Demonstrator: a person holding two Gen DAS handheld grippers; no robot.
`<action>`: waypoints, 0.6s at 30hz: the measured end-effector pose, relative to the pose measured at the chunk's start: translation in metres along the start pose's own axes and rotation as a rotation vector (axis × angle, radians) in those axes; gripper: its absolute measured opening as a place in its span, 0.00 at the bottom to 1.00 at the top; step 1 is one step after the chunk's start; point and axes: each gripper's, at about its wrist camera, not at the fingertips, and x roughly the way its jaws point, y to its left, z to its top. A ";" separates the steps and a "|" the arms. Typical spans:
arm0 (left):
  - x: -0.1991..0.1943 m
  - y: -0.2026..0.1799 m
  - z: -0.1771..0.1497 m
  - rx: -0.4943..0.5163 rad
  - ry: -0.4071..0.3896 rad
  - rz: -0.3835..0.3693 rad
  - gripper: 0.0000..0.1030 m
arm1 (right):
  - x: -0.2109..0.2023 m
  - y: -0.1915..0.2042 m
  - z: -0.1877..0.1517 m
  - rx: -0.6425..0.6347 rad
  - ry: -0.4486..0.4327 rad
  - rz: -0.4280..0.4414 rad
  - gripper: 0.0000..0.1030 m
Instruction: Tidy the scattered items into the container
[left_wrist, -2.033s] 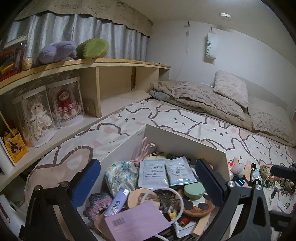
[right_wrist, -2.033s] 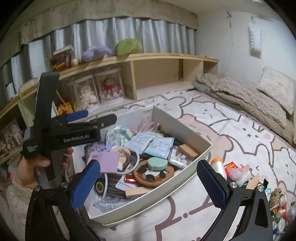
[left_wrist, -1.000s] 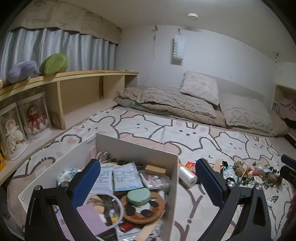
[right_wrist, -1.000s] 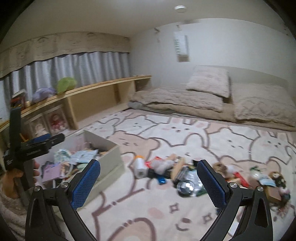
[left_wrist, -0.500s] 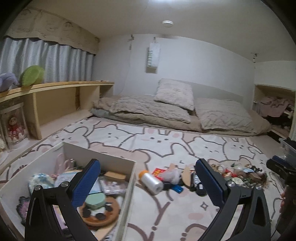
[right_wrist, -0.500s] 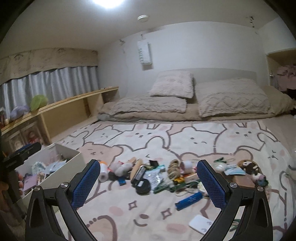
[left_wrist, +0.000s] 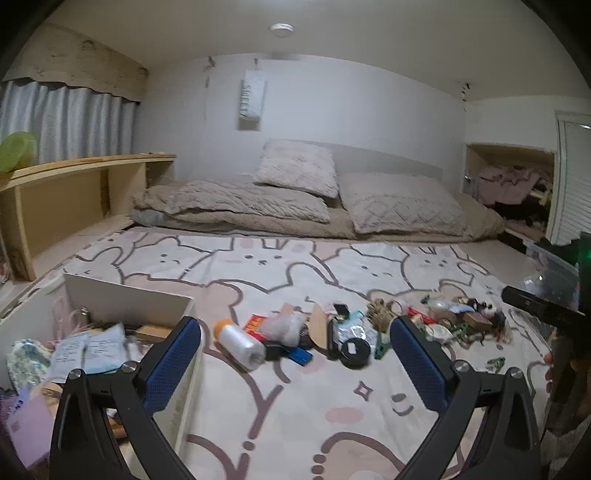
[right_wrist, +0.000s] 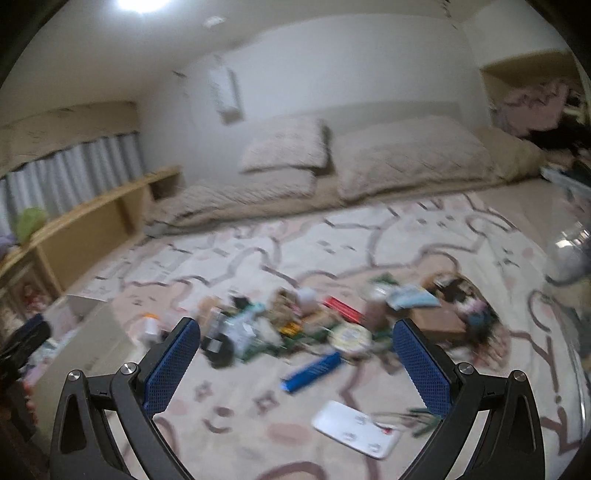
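Both grippers hang above the patterned rug (left_wrist: 295, 424) — the left gripper (left_wrist: 295, 363) with its blue-padded fingers (left_wrist: 171, 363) spread wide, nothing between them; the right gripper (right_wrist: 297, 363) likewise spread and empty, its view blurred.
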 end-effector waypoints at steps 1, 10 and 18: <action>0.003 -0.003 -0.003 0.005 0.006 -0.010 1.00 | 0.004 -0.008 -0.002 0.011 0.020 -0.036 1.00; 0.029 -0.017 -0.022 -0.019 0.109 -0.108 1.00 | 0.036 -0.091 -0.031 0.212 0.220 -0.252 1.00; 0.038 -0.016 -0.030 -0.051 0.156 -0.125 1.00 | 0.061 -0.113 -0.056 0.398 0.339 -0.077 1.00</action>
